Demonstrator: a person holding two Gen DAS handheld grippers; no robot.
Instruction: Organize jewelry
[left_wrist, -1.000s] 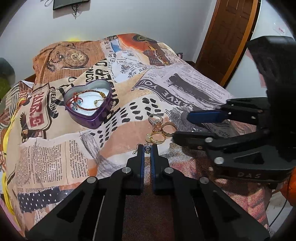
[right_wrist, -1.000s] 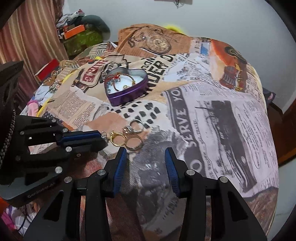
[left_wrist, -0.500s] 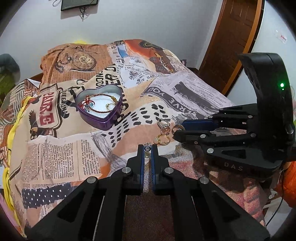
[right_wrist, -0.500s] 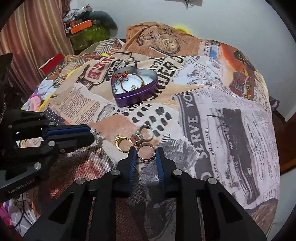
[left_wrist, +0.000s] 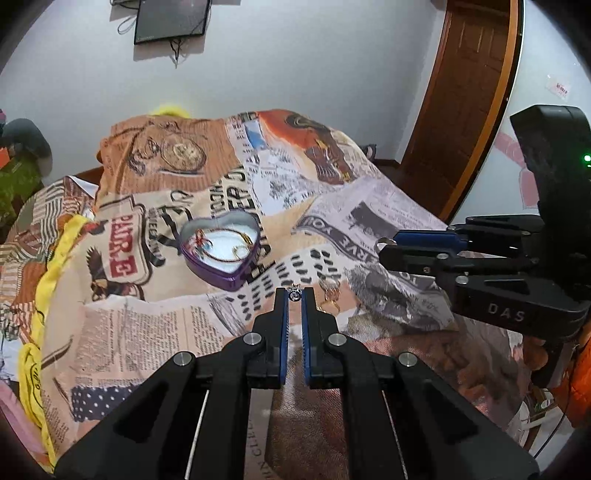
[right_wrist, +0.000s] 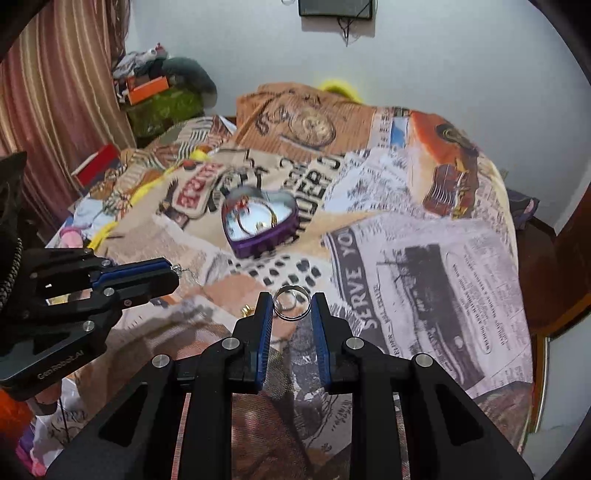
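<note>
Both tongs hang above the bed (left_wrist: 147, 332), which is draped in a blanket printed with newspaper clippings and a pocket watch. The left tongs (left_wrist: 294, 295) are drawn in narrow and pinch a small stone-set ring (left_wrist: 294, 295) right at their tips, lifted clear of the blanket. The right tongs (right_wrist: 291, 303) grip a plain silver band ring (right_wrist: 291, 303) between their blue pads, the band held on edge so its hole faces the right wrist camera. From the left wrist view the right tongs (left_wrist: 384, 246) come in from the right side, with a sliver of the band showing at the tip. On the blanket just beyond the left tongs, a little to their right, lie the remaining gold rings (left_wrist: 328, 295); the right wrist view shows one of them (right_wrist: 245, 309) just left of its own left pad. Farther up the bed sits the purple heart-shaped tin (left_wrist: 221, 251), open, with a gold bangle (left_wrist: 229, 245) and a red beaded piece inside on its white lining; both tongs are well short of it. A brown wooden door (left_wrist: 461, 110) stands to the right, and a striped curtain (right_wrist: 55, 110) hangs on the far left.
</note>
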